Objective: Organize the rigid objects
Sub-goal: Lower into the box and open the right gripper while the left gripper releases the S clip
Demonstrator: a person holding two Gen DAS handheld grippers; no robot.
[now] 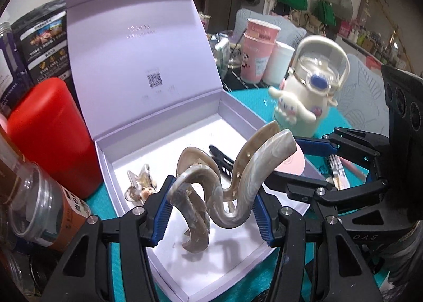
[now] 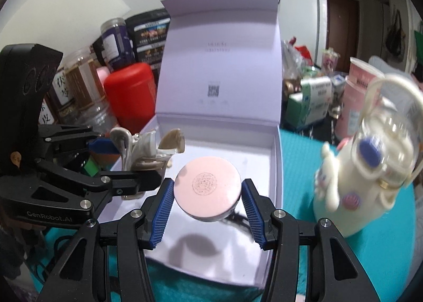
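Observation:
An open lilac box point(image 1: 105, 153) point(image 2: 276, 148) lies on the teal table with its lid standing up at the back. My left gripper point(image 1: 211, 209) is shut on a big marbled beige hair claw point(image 1: 232, 185), held above the box floor. In the right wrist view that claw point(image 2: 142, 151) shows at the left, in the left gripper's fingers. My right gripper point(image 2: 207, 201) is shut on a round pink compact point(image 2: 207, 193), hanging over the box's near half. In the left wrist view the compact point(image 1: 290, 165) peeks out behind the claw. A small amber clip point(image 1: 138, 183) and a black clip point(image 1: 222, 160) lie in the box.
A red canister point(image 1: 50, 135) and clear jars point(image 1: 39, 212) crowd the box's left side. A cream character bottle point(image 1: 304, 98) point(image 2: 370, 169) stands to the right on the teal mat. Pink cups point(image 1: 259, 50) and small boxes sit behind. A pen point(image 1: 335, 172) lies to the right of the box.

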